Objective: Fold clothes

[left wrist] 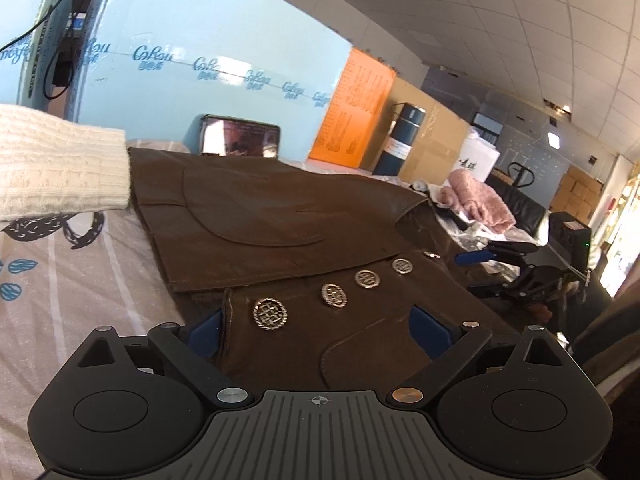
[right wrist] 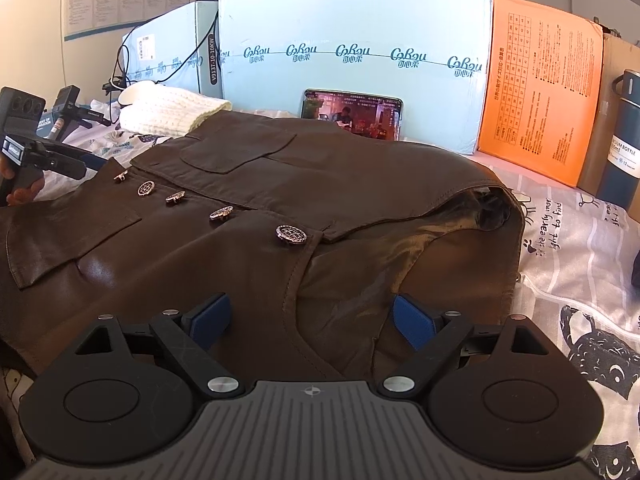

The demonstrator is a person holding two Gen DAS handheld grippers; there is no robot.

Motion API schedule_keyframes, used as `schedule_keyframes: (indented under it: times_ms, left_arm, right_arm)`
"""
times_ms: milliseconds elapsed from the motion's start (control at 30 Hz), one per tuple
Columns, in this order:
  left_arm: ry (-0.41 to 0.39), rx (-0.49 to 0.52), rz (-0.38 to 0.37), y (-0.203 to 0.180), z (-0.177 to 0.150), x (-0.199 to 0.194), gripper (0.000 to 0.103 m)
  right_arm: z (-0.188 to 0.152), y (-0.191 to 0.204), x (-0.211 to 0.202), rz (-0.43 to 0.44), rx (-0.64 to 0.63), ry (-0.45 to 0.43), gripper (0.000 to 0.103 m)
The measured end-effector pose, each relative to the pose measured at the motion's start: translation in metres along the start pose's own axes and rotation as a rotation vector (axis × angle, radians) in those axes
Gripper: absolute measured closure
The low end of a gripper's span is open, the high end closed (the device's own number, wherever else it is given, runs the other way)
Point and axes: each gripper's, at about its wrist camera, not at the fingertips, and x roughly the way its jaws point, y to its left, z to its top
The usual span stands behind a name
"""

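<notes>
A brown leather jacket point(left wrist: 280, 216) lies buttoned and flat on a printed bedsheet point(left wrist: 80, 280), with a row of metal buttons point(left wrist: 270, 314) down its front. My left gripper point(left wrist: 316, 330) is open at the jacket's bottom hem, its blue pads point(left wrist: 204, 328) wide apart on either side of the lowest button. In the right wrist view the same jacket point(right wrist: 240, 208) fills the middle. My right gripper point(right wrist: 312, 318) is open over the collar end, near the neck opening point(right wrist: 480, 208). Each gripper shows in the other's view: the right gripper point(left wrist: 500, 264) and the left gripper point(right wrist: 40, 156).
A white knit garment point(right wrist: 168, 110) lies at the jacket's far side. A phone point(right wrist: 352, 114) leans on a light blue box point(right wrist: 340, 32), next to an orange box point(right wrist: 540, 92) and a dark bottle point(right wrist: 624, 140). Pink knitwear point(left wrist: 476, 200) lies beyond the collar.
</notes>
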Motion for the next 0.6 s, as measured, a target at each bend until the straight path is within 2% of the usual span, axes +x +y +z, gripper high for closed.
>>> schedule_keyframes:
  times_ms: [33, 67, 100, 233, 300, 367, 600]
  left_arm:
    - [0.012, 0.053, 0.032, -0.006, 0.000, 0.002, 0.040]
    - [0.024, 0.105, 0.064, -0.013, 0.000, 0.004, 0.057]
    - [0.035, 0.157, 0.093, -0.019, -0.001, 0.005, 0.085]
    - [0.017, 0.301, 0.179, -0.036, 0.000, 0.006, 0.098]
    - [-0.006, 0.350, 0.242, -0.038, 0.002, 0.003, 0.100]
    - [-0.009, 0.354, 0.301, -0.032, 0.005, 0.002, 0.101]
    - [0.014, 0.366, 0.335, -0.024, 0.010, 0.015, 0.100]
  right_arm:
    - [0.000, 0.000, 0.000, 0.000, 0.000, 0.000, 0.014]
    - [0.000, 0.000, 0.000, 0.000, 0.000, 0.000, 0.014]
    - [0.000, 0.000, 0.000, 0.000, -0.001, 0.000, 0.014]
    - [0.001, 0.001, -0.001, -0.005, -0.004, -0.004, 0.014]
    - [0.006, -0.004, -0.002, -0.016, 0.004, -0.030, 0.014]
    - [0.013, -0.011, -0.002, -0.029, 0.018, -0.063, 0.014]
    - [0.039, -0.036, -0.005, -0.075, 0.064, -0.180, 0.014]
